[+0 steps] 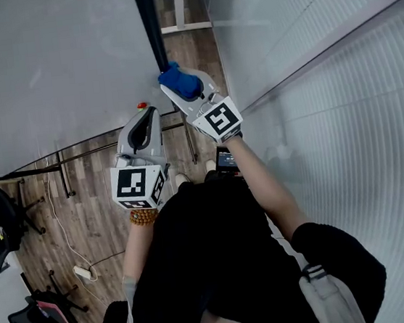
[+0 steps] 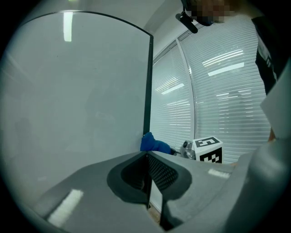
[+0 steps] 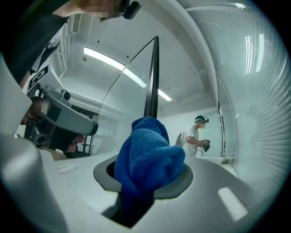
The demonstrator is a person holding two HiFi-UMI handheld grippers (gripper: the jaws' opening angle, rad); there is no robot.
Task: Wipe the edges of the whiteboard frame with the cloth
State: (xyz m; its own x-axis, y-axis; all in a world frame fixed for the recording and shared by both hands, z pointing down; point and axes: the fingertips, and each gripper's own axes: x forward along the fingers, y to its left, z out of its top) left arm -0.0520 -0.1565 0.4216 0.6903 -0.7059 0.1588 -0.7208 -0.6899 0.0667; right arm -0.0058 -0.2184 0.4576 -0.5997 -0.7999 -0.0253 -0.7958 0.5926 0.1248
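The whiteboard (image 1: 44, 67) fills the upper left, its dark frame edge (image 1: 149, 25) running down the centre. The right gripper (image 1: 179, 92) clamps the blue cloth (image 1: 179, 79) against that edge. This looks like wiping in hand, and it calls next for a slide along the frame. The left gripper (image 1: 147, 116) hangs closed and empty.

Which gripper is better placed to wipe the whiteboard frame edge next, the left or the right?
The right. The right gripper holds the blue cloth in its jaws, right at the dark whiteboard frame. The left gripper is shut, empty, and apart from the cloth.
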